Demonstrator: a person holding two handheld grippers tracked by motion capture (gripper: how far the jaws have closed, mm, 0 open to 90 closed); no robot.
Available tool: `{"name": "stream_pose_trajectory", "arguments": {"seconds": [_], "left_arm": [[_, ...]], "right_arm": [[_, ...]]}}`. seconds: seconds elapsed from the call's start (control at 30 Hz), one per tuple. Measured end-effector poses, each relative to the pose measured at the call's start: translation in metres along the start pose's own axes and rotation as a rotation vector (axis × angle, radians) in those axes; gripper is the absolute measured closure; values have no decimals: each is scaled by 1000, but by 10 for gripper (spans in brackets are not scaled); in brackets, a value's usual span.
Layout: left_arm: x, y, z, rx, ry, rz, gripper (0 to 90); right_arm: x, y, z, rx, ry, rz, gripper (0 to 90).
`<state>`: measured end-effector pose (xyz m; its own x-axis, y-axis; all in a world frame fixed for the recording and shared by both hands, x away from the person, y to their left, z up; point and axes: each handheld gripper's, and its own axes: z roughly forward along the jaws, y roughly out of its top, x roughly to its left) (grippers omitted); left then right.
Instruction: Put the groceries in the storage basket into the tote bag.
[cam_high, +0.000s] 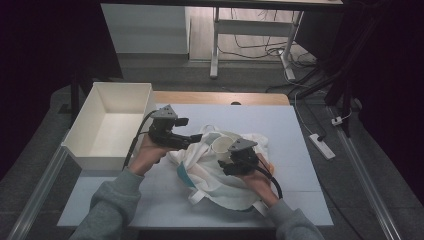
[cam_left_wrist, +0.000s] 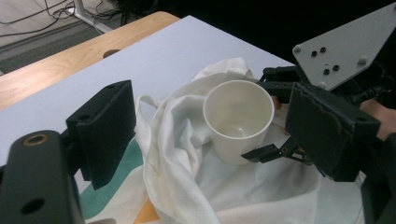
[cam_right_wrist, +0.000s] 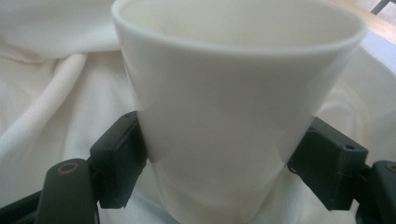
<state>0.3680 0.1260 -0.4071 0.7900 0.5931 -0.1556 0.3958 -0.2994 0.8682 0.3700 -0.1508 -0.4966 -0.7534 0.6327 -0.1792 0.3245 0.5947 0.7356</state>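
White cup (cam_left_wrist: 238, 120) upright, mouth up, empty, sitting on crumpled white cloth (cam_left_wrist: 187, 154) mid-table. Pinched low on its wall by right gripper (cam_right_wrist: 215, 161), 1 jaw each side, long axis vertical between them. Left gripper (cam_left_wrist: 210, 140) spread wide, holding nothing, just left of cup, aimed at it. Right hand nearer, already in contact. Empty white bin (cam_high: 107, 125) off to the left.

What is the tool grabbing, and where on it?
The right tool grips the white cup by its lower sides, one jaw on each side. The left tool is open, holding nothing.
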Motion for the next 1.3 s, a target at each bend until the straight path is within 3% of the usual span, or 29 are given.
{"name": "stream_pose_trajectory", "arguments": {"seconds": [0.13, 0.37, 0.43, 0.5, 0.7, 0.93, 1.1, 1.3], "left_arm": [[-1, 0, 1, 2, -1, 3, 169], [1, 0, 2, 7, 0, 1, 169], [0, 0, 2, 6, -1, 2, 169], [-1, 0, 2, 8, -2, 2, 170], [-1, -1, 1, 6, -2, 3, 169], [0, -1, 0, 7, -2, 4, 169], [1, -2, 0, 13, -5, 4, 169], [2, -5, 0, 21, -2, -5, 169]], "right_arm": [[5, 5, 6, -22, 12, -32, 233], [14, 16, 20, -49, 52, -42, 232], [11, 14, 21, -51, 62, -21, 231], [7, 13, 20, -41, 83, 2, 229], [-3, 7, 13, 21, 72, 13, 221], [0, 5, 14, 42, 48, -21, 210], [2, 7, 5, 61, 63, -13, 113], [-2, 5, -23, 12, 49, 13, 75]]}}
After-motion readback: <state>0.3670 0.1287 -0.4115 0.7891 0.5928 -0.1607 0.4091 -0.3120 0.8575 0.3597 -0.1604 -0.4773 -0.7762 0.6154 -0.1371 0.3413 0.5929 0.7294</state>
